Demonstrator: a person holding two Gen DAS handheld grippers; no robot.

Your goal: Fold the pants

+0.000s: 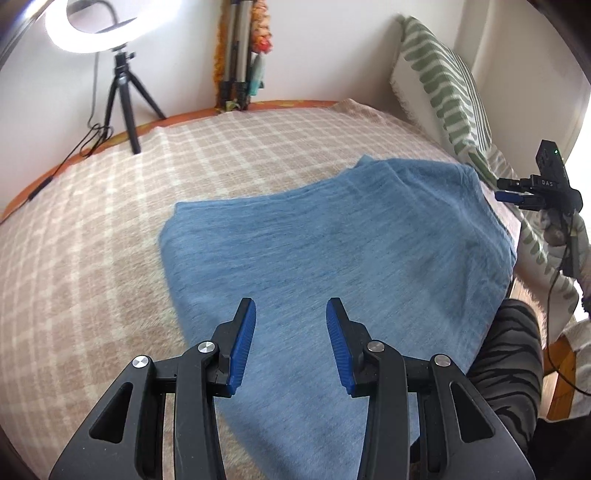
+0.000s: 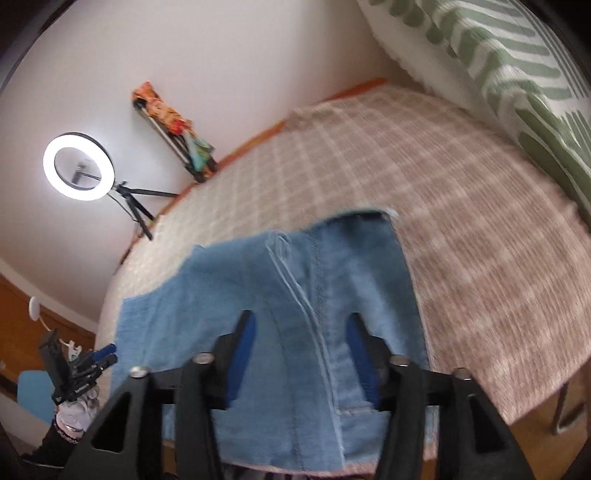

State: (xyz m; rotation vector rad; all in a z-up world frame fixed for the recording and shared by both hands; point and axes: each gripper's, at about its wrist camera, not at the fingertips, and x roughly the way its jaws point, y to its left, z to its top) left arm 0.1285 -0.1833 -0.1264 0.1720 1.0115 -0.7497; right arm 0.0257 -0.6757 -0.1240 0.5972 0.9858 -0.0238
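Light blue pants [image 1: 332, 251] lie folded flat on the checked bedspread [image 1: 92, 240]. In the right wrist view the pants [image 2: 266, 295] show a seam and the waistband near the bed's front edge. My left gripper [image 1: 291, 321] is open and empty, just above the near part of the pants. My right gripper [image 2: 300, 332] is open and empty above the seam area. The right gripper also shows at the right edge of the left wrist view [image 1: 517, 192], and the left gripper at the lower left of the right wrist view [image 2: 105, 356], both off the fabric.
A green-striped pillow [image 1: 443, 85] leans at the bed's right end. A ring light [image 1: 107, 26] on a small tripod stands at the bed's far edge with a cable. A folded tripod [image 1: 236, 55] leans in the corner. The person's striped leg [image 1: 506, 354] is at the bed's near right.
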